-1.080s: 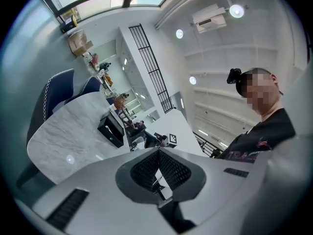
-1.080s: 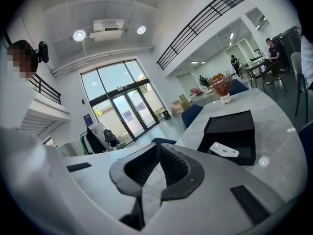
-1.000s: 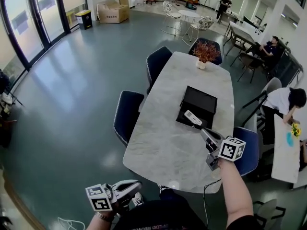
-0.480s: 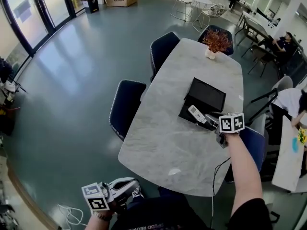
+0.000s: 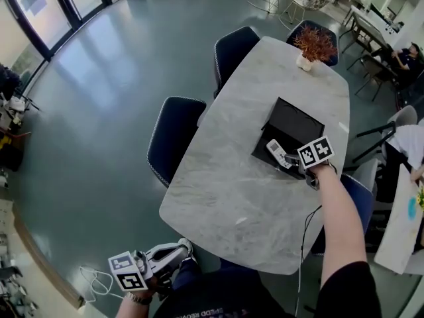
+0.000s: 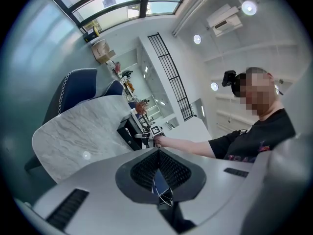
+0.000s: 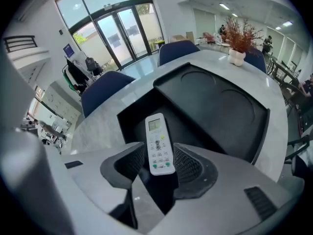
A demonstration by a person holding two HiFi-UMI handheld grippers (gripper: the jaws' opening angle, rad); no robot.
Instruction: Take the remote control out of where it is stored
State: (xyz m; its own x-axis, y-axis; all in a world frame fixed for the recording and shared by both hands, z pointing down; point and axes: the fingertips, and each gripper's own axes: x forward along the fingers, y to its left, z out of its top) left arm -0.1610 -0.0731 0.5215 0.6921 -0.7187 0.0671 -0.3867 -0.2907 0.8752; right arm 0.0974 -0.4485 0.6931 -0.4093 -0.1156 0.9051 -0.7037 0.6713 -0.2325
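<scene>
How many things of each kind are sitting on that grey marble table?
white rectangular remote control: 1
open black storage box: 1
red-leaved plant in a white pot: 1
Total: 3

table: a long marble-topped table with rounded corners, pale grey with faint veining
plant: a reddish-brown spray in a small white pot, upright at the table's far end
chairs: dark navy upholstered chairs with pale piping; two along the left side, one behind the plant, one at the right side
floor: glossy grey-green, reflecting the windows
glazing: tall black-framed glass doors on the left
cable: a white cable looped on the floor near the table's near end
person: seated at a far table, top right
</scene>
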